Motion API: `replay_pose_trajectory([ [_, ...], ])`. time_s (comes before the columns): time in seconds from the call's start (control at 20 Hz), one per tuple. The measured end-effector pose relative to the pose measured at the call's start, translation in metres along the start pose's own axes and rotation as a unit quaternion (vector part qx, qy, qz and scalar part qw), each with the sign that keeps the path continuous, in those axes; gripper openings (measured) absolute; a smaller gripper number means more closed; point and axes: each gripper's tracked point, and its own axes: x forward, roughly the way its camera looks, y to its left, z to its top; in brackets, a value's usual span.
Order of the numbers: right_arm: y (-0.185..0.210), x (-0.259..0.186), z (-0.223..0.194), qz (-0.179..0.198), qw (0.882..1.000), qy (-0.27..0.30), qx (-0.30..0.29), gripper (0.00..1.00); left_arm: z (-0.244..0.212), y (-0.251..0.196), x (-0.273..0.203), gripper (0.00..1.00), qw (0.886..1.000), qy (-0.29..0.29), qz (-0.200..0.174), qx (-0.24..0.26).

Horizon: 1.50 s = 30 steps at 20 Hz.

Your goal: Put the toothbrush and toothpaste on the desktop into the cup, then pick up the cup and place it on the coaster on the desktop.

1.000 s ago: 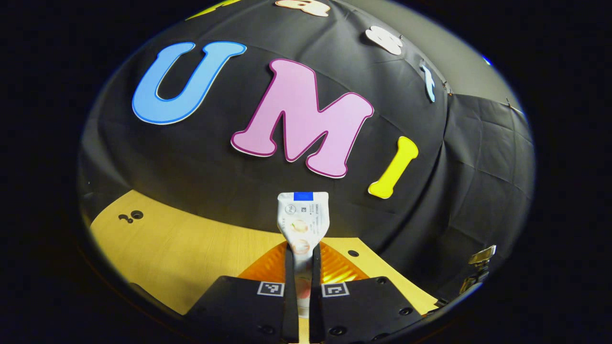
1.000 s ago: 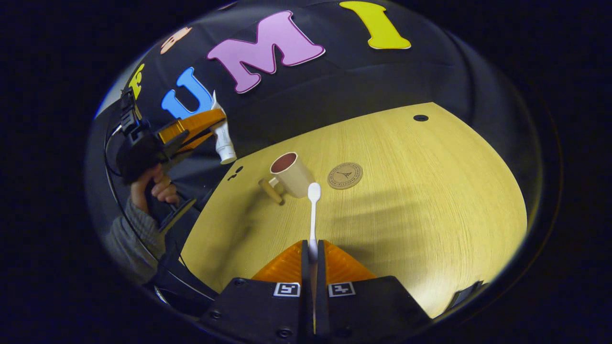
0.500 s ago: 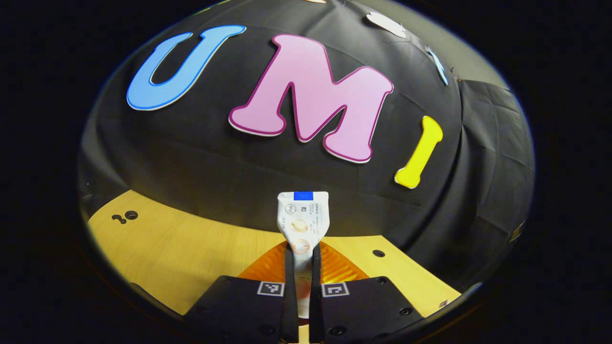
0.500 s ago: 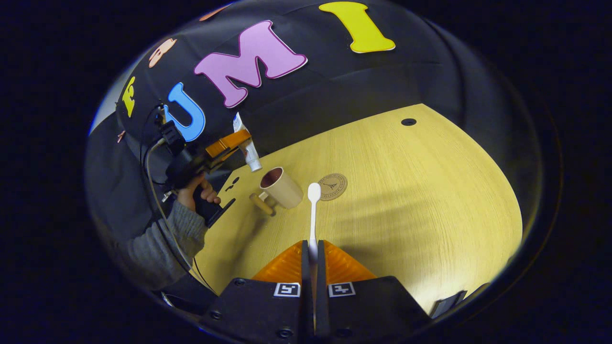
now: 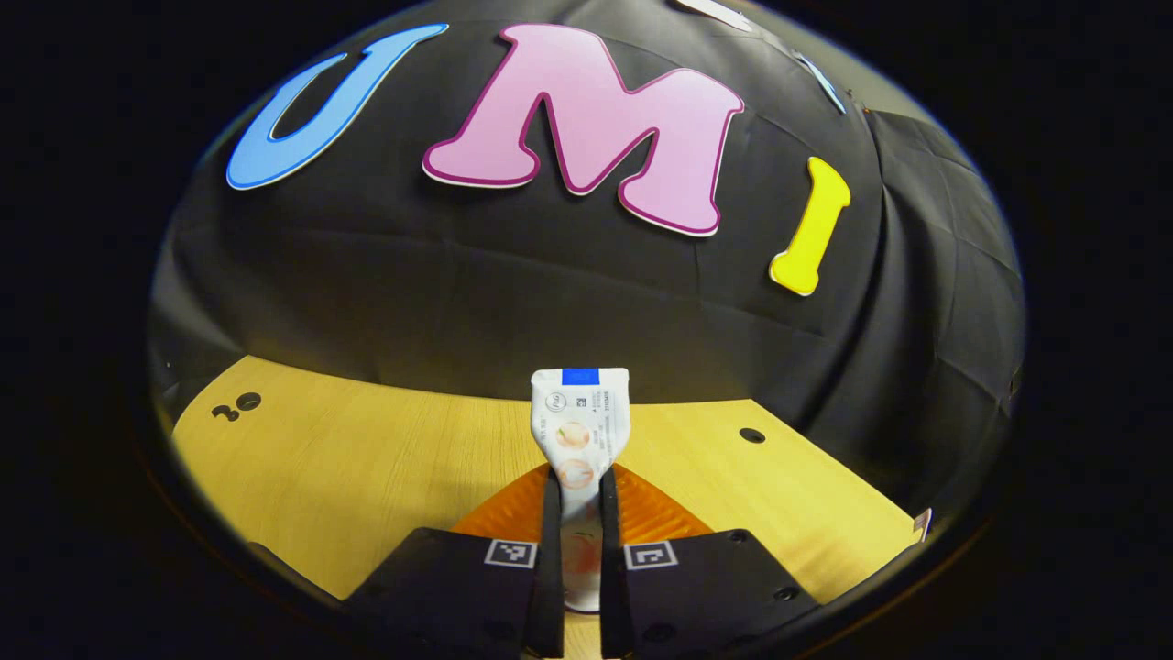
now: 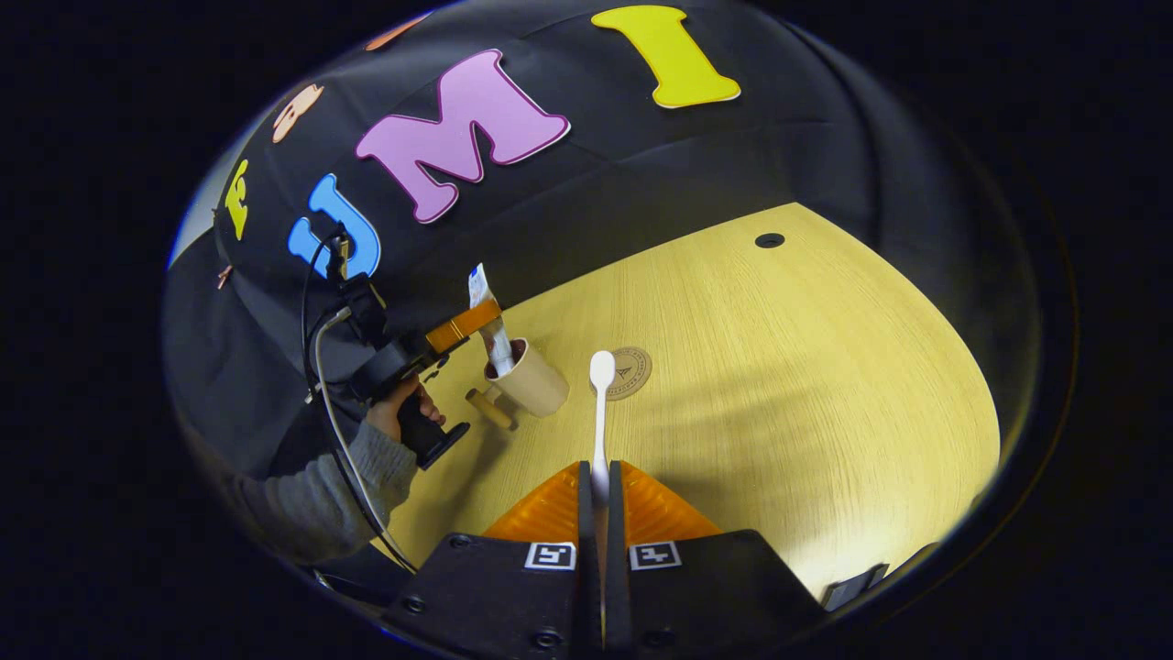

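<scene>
In the left gripper view my left gripper (image 5: 579,477) is shut on a white toothpaste tube (image 5: 580,417), flat crimped end pointing away from me. The right gripper view shows that left gripper (image 6: 469,319) over the cream cup (image 6: 536,385), with the toothpaste's (image 6: 493,332) lower end dipping into the cup's dark mouth. The cup stands upright, its wooden handle (image 6: 488,409) towards the person. My right gripper (image 6: 598,475) is shut on the white toothbrush (image 6: 599,412), held above the table. Its head overlaps the round brown coaster (image 6: 630,371), which lies to the right of the cup.
The wooden desktop (image 6: 779,385) stretches wide to the right of the coaster, with a small dark hole (image 6: 770,240) near its far edge. A hand (image 6: 399,417) in a grey sleeve (image 6: 339,486) holds the left gripper, with a cable trailing from it.
The left gripper has swung in over the cup and come down, bringing the toothpaste's lower end into the cup's mouth. The right gripper holds the toothbrush almost still.
</scene>
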Motion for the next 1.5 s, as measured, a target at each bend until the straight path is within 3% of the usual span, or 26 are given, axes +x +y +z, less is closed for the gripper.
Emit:
replay_pose_trajectory([
  [0.4, 0.016, -0.002, 0.008, 0.004, 1.000, -0.031, 0.003, 0.07, -0.030, -0.004, -0.022, 0.31, 0.999, 0.035, -0.009, 0.005],
  [0.5, 0.026, -0.002, 0.012, 0.009, 0.999, -0.041, 0.002, 0.07, -0.026, -0.004, -0.036, 0.55, 0.999, 0.033, -0.008, 0.010],
  [0.55, 0.032, -0.003, 0.015, 0.013, 0.999, -0.046, 0.000, 0.07, -0.026, -0.003, -0.038, 0.61, 0.999, 0.035, -0.007, 0.012],
  [0.6, 0.039, -0.002, 0.019, 0.021, 0.998, -0.054, -0.002, 0.07, -0.024, -0.001, -0.043, 0.61, 0.999, 0.036, -0.002, 0.014],
  [0.65, 0.048, 0.000, 0.025, 0.029, 0.998, -0.062, -0.004, 0.06, -0.022, -0.001, -0.051, 0.72, 0.999, 0.035, 0.000, 0.014],
  [0.7, 0.053, 0.007, 0.026, 0.039, 0.997, -0.071, -0.006, 0.06, -0.020, 0.000, -0.060, 0.77, 0.999, 0.034, 0.000, 0.011],
  [1.05, 0.115, 0.041, 0.093, 0.104, 0.983, -0.150, 0.006, 0.06, -0.028, -0.006, -0.143, 0.80, 0.999, 0.045, -0.017, -0.007],
  [1.2, 0.136, 0.057, 0.123, 0.141, 0.971, -0.191, 0.021, 0.06, -0.044, -0.018, -0.180, 0.80, 0.996, 0.069, -0.035, -0.043],
  [1.5, 0.138, 0.106, 0.153, 0.169, 0.956, -0.239, 0.021, 0.06, -0.073, -0.020, -0.245, 0.80, 0.993, 0.093, -0.024, -0.075],
])
